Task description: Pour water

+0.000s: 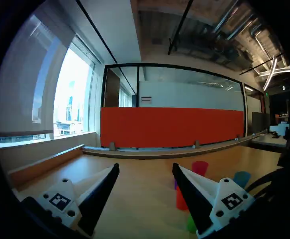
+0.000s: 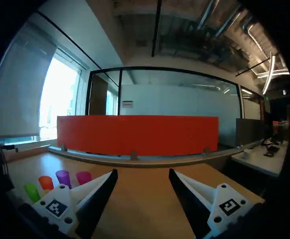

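Over the table (image 1: 145,207) I have my left gripper (image 1: 145,166) spread wide, holding nothing; a pink cup (image 1: 200,167), orange cup (image 1: 180,199) and blue cup (image 1: 241,178) stand by its right finger. My right gripper (image 2: 142,172) is likewise released, a green cup (image 2: 32,192) and purple cup (image 2: 63,177) beside its left finger.

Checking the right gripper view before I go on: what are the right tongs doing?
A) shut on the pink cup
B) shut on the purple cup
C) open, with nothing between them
C: the right tongs stand open with bare wooden table between their fingers, and the pink cup and purple cup stand apart from them at the lower left of that view.
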A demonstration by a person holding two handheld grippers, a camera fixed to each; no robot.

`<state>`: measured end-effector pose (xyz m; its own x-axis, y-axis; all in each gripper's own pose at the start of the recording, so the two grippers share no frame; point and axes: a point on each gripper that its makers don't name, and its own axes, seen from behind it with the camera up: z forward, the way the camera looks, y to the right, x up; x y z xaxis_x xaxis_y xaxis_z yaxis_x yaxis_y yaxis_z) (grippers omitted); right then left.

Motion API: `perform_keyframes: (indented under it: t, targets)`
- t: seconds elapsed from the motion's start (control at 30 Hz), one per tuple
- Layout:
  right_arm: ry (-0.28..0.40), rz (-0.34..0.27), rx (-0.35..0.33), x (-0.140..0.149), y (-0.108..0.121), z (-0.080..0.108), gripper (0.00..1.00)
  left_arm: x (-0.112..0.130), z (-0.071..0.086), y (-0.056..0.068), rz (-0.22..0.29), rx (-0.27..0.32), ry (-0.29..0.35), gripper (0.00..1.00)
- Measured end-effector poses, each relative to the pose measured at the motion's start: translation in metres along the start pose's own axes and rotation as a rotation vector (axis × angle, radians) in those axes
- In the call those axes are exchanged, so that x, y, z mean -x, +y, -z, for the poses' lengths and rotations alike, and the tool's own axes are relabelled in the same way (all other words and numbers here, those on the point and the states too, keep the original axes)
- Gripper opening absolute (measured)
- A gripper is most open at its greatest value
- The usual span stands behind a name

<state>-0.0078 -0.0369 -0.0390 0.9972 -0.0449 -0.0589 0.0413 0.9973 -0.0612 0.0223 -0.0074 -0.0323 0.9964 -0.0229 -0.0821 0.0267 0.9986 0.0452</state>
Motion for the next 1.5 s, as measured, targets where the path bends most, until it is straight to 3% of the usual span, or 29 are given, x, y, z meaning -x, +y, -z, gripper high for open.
perform_keyframes:
  t: [0.2, 0.5, 1.1, 1.5]
  targets:
    - [-0.020, 0.021, 0.011, 0.003, -0.002, -0.001, 0.99, 0.015, 0.000, 0.002, -0.024, -0.011, -0.002, 0.99]
    - [-0.056, 0.035, 0.020, 0.013, -0.006, 0.000, 0.99, 0.027, 0.001, -0.007, -0.038, -0.046, 0.003, 0.99]
    - [-0.077, 0.072, 0.036, 0.018, -0.003, -0.003, 0.99, 0.051, -0.013, 0.003, -0.035, -0.043, -0.010, 0.99]
    - [-0.087, 0.076, 0.035, 0.020, -0.004, -0.004, 0.99, 0.052, -0.018, 0.009, -0.047, -0.037, -0.004, 0.99]
